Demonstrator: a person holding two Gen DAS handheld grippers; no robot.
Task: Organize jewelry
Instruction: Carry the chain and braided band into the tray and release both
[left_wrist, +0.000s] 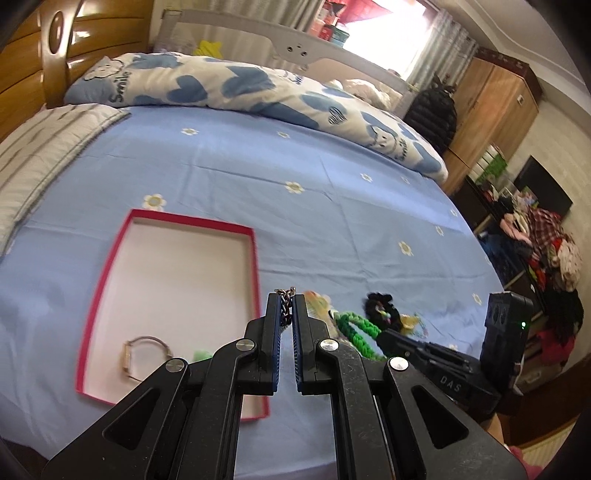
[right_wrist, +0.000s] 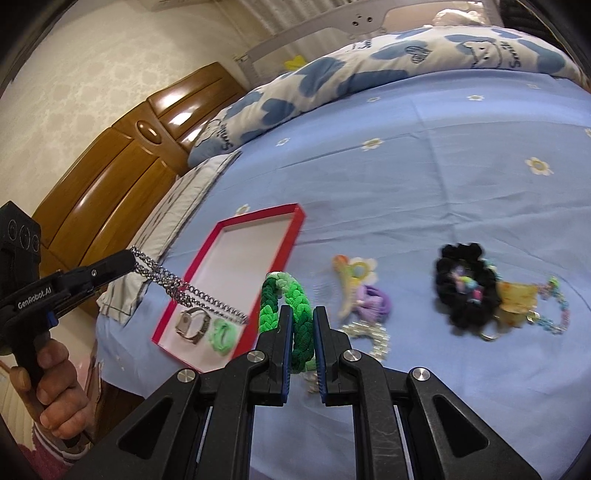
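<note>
Red-rimmed tray (right_wrist: 291, 236) on the bed (right_wrist: 443, 166): holds a watch (right_wrist: 192, 325) and a small green scrunchie (right_wrist: 221, 334). Left tongs (right_wrist: 129, 260) pinch a silver chain (right_wrist: 192, 295), which hangs over the tray. Right tongs (right_wrist: 300, 314) clamp a green braided band (right_wrist: 291, 295) just right of the tray. Beyond it, a black scrunchie (right_wrist: 466, 286) and motion-blurred trinkets. Left handle reads "GenRobot.AI".

Daylight pours in from the window (left_wrist: 399, 33), which is blown out to white in the left wrist view, and the room is evenly bright. Glare streaks the glossy wooden headboard (right_wrist: 147, 147). Shadows on the blue sheet (left_wrist: 332, 221) are soft and faint. Both views bend strongly toward dark, vignetted corners. The hair ties (right_wrist: 465, 288) and the chain (right_wrist: 192, 295) are smeared by motion blur in the right wrist view.
</note>
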